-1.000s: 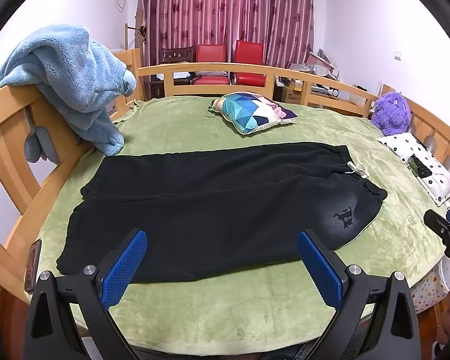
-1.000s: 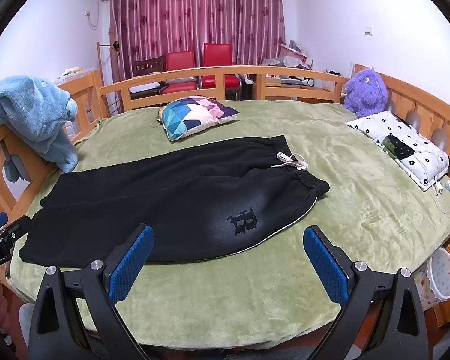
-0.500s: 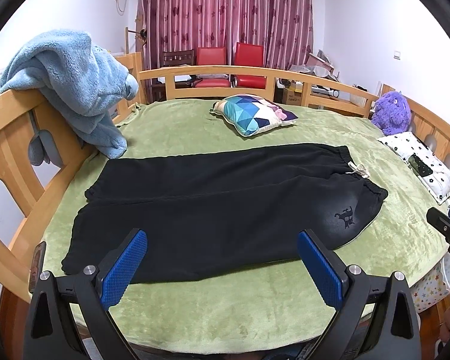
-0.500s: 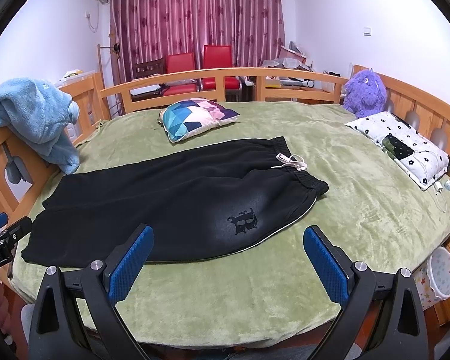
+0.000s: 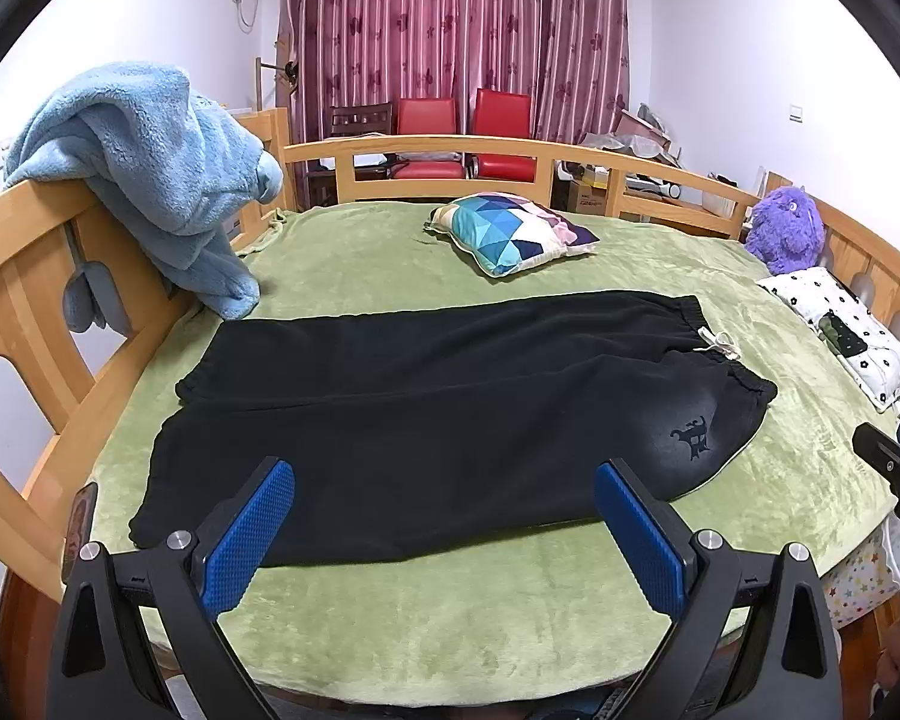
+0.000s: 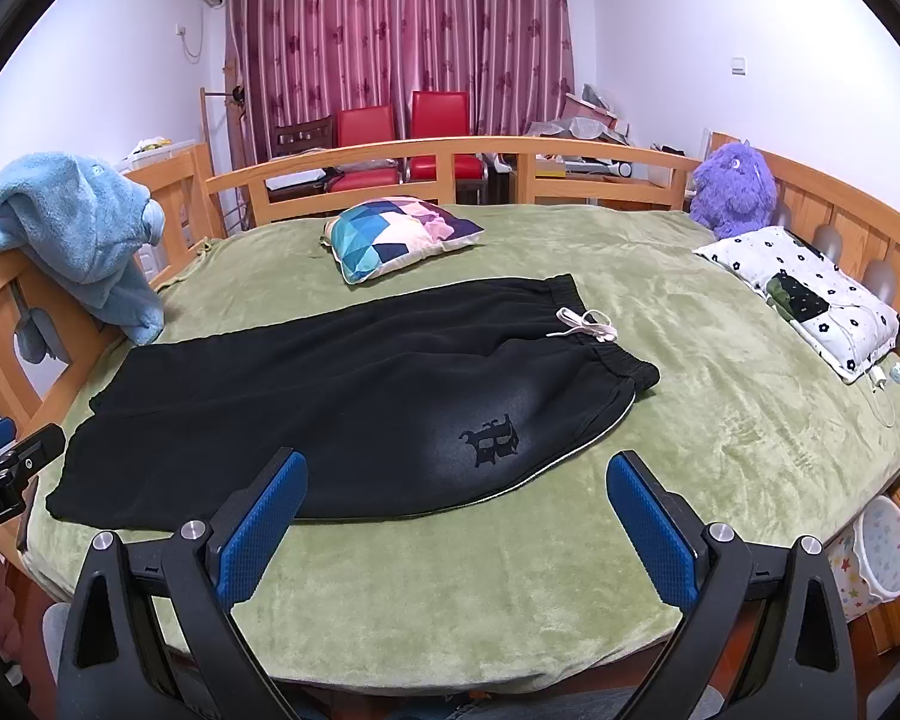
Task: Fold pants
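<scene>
Black pants (image 5: 450, 408) lie flat on the green bed cover, waistband with a white drawstring (image 5: 717, 343) to the right, leg cuffs to the left, a dark logo near the front hip. They also show in the right wrist view (image 6: 354, 408). My left gripper (image 5: 444, 531) is open and empty, held above the near bed edge in front of the legs. My right gripper (image 6: 456, 522) is open and empty, in front of the hip area. Neither touches the pants.
A wooden rail (image 5: 510, 150) rings the bed (image 5: 450, 618). A blue blanket (image 5: 150, 180) hangs on the left rail. A colourful pillow (image 5: 510, 234) lies behind the pants. A purple plush toy (image 6: 732, 186) and a white patterned pillow (image 6: 810, 294) sit at the right.
Both grippers have risen and drawn back slightly, so the bed and pants sit a little lower in both views. Both stay open. The pants have not moved.
</scene>
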{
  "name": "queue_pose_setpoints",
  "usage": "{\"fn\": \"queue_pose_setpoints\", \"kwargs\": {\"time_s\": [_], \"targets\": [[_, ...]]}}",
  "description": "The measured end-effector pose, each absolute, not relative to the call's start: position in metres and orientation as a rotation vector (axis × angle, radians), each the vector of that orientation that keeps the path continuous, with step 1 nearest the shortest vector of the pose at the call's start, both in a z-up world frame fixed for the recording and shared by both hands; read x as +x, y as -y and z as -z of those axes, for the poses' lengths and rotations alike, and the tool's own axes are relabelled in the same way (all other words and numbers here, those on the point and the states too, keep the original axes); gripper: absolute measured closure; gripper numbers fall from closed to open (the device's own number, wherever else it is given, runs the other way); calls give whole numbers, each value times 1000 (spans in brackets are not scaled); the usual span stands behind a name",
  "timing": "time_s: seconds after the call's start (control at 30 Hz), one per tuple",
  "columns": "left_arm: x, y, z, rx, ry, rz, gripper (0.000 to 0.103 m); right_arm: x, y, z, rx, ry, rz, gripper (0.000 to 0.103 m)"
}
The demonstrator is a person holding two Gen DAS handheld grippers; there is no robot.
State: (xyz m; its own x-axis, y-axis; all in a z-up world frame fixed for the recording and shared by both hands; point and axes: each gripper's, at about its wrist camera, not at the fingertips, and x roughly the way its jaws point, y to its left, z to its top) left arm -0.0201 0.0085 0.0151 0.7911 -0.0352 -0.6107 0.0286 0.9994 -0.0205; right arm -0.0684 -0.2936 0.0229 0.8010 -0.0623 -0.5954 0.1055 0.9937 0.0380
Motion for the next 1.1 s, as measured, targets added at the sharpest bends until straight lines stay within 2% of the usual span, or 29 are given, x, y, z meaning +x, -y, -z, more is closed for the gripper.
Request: {"fn": "queue_pose_setpoints", "kwargs": {"time_s": [1.1], "targets": [[-6,-20,-14,-36,-656,25,2,-55,292,-18,64,-645,87,4]]}}
